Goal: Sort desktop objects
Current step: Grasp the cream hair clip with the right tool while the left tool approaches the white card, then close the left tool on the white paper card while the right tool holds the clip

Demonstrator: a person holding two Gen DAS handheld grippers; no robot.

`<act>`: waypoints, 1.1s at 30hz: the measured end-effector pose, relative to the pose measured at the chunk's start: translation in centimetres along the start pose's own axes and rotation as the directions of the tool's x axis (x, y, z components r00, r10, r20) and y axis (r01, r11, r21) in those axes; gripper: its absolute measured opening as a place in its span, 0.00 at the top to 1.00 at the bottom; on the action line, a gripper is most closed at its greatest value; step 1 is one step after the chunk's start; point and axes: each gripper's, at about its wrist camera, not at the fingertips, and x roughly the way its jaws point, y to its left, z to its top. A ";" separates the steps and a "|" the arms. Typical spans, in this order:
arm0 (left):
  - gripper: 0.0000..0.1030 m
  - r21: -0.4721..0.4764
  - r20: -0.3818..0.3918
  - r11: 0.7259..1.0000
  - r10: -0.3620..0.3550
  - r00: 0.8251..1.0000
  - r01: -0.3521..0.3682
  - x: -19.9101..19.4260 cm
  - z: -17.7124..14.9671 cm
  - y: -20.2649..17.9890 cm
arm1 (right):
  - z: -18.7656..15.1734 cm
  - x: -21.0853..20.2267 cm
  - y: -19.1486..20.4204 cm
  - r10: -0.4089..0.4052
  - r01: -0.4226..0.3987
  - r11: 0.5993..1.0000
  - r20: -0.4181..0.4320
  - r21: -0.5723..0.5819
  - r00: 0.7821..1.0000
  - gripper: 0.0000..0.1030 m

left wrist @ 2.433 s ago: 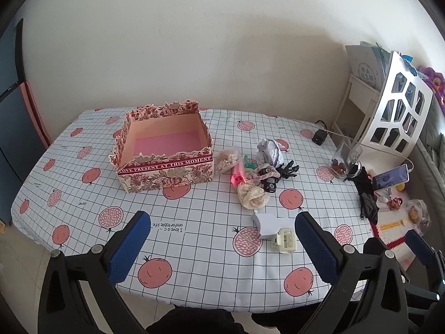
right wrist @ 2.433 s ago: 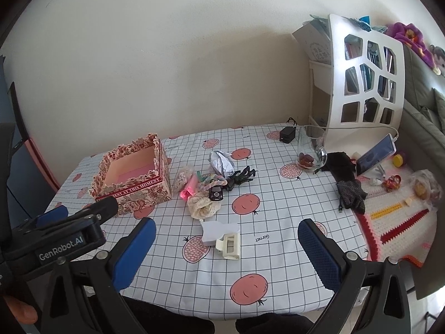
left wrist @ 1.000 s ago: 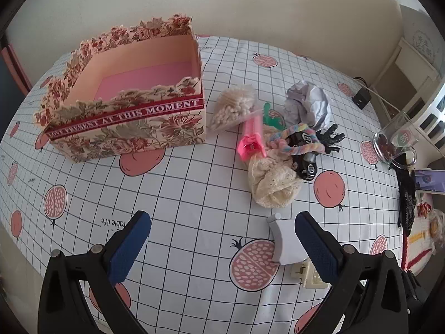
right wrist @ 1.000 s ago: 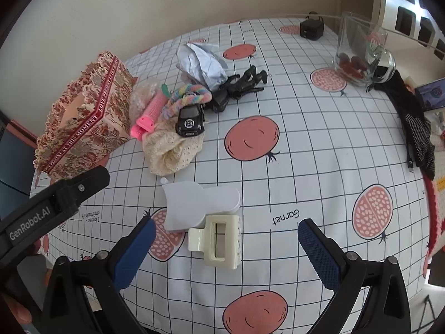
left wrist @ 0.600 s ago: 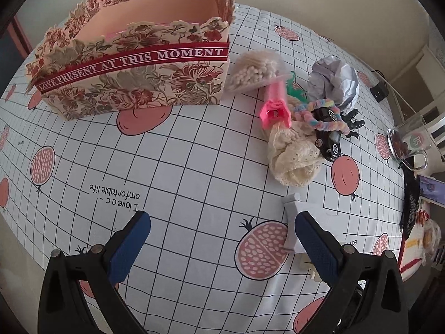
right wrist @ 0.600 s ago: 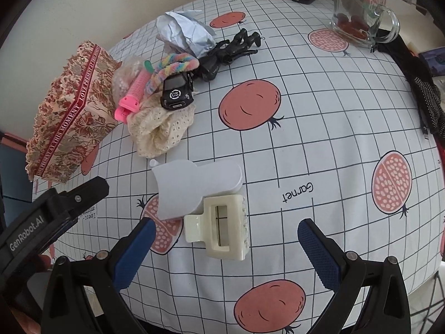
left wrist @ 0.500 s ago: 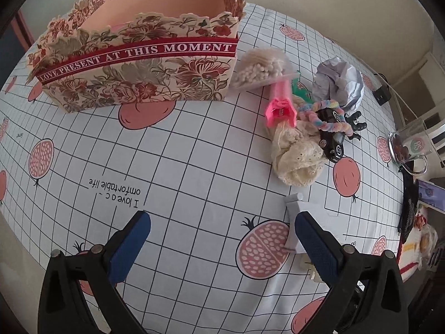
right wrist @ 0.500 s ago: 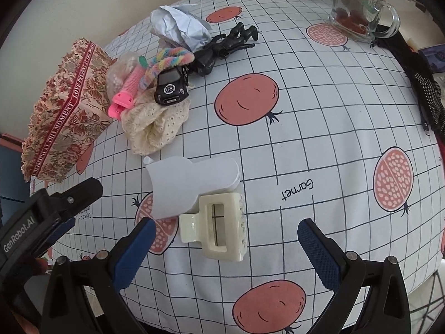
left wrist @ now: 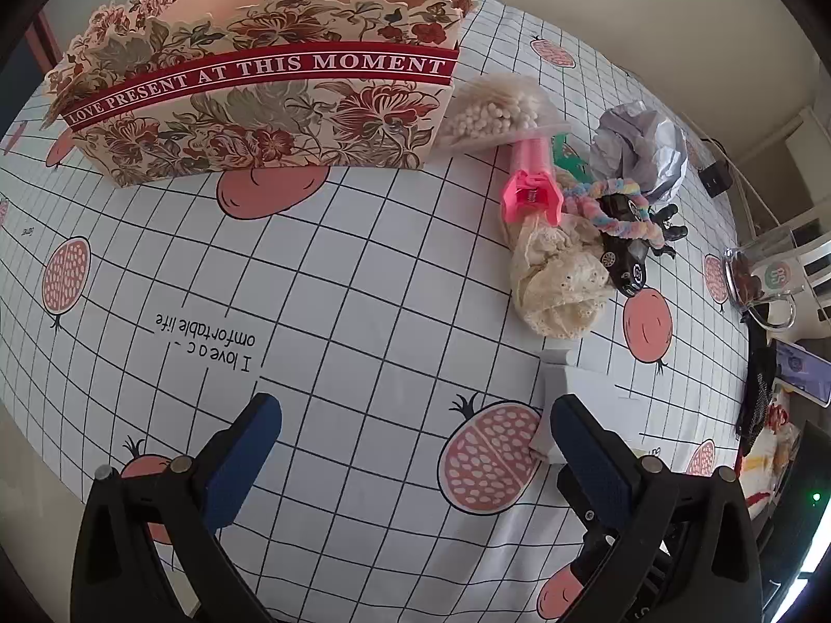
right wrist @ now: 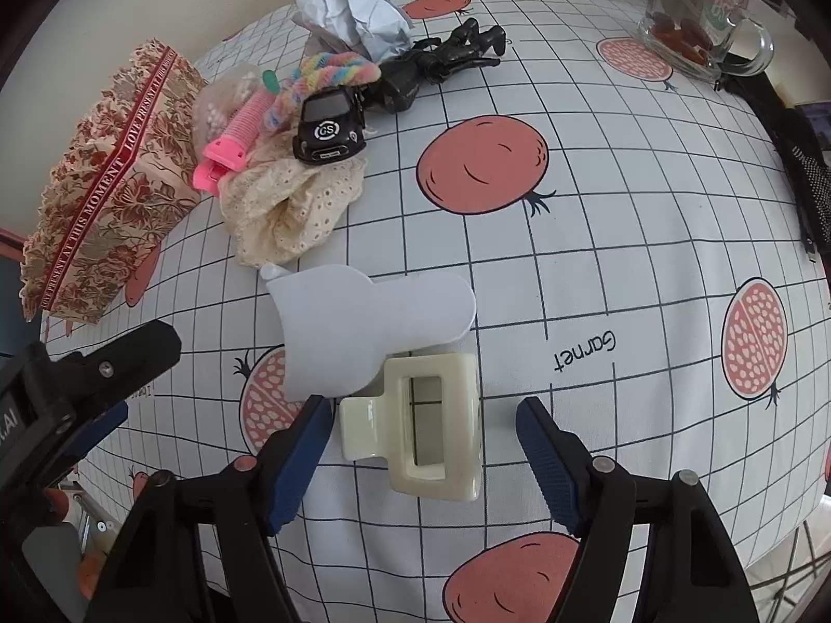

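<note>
Now the right hand-held gripper (right wrist: 423, 418) hangs low over the bench (right wrist: 597, 207) with its blue-padded fingers (right wrist: 298, 446) spread apart, one on each side of a cream hair claw clip (right wrist: 431, 423); whether the pads touch the clip cannot be told, though the left pad sits just beside its handle end; the clip lies flat on the pomegranate-print cloth, touching the near edge of a pale blue-grey flat piece (right wrist: 358, 327) that lies just beyond it; further off is a small heap: a cream lace cloth (right wrist: 291, 207), a black toy car (right wrist: 330, 127) resting on the lace, a pink hair roller (right wrist: 233, 140), a rainbow scrunchie (right wrist: 324, 75), a black hair clip (right wrist: 441, 62) and a crumpled sheet of paper (right wrist: 353, 5); a clear bag of small white beads (left wrist: 493, 109) leans by the roller, just beside the floral box (left wrist: 259, 93); the box stands open-topped at the far left of the bench, well apart from the cream clip; a glass mug (right wrist: 696, 15) sits at the far right.

The left hand-held gripper (left wrist: 415, 415) hovers above bare cloth with its fingers wide apart and nothing between them; its right finger (left wrist: 592, 451) overlaps the pale flat piece in the left wrist view, and contact there cannot be judged.
</note>
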 end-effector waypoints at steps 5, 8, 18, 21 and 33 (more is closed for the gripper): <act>0.00 -0.004 -0.005 1.000 0.003 1.000 -0.003 0.5 -0.6 -0.4 | -0.1 0.1 -0.1 -0.027 0.027 1.000 0.009 -0.014 1.000 0.48; 0.00 -0.005 -0.006 1.000 -0.010 1.000 0.010 0.5 -0.9 -0.6 | 0.0 0.2 -0.5 -0.012 0.012 1.000 0.007 -0.003 1.000 0.49; 0.00 0.065 0.004 0.995 -0.071 0.997 0.070 0.1 -2.3 -3.2 | 1.6 -2.6 -5.4 0.015 -0.020 0.995 0.047 0.101 0.999 0.49; 0.00 0.120 0.006 0.991 -0.062 0.998 0.061 -0.1 -2.9 -4.7 | 2.2 -3.3 -7.8 0.012 -0.023 0.988 0.071 0.151 0.997 0.49; 0.00 0.326 0.017 0.945 0.007 1.000 -0.012 1.9 -1.0 -10.3 | 2.6 -4.5 -13.9 0.014 -0.047 0.945 0.104 0.324 0.994 0.49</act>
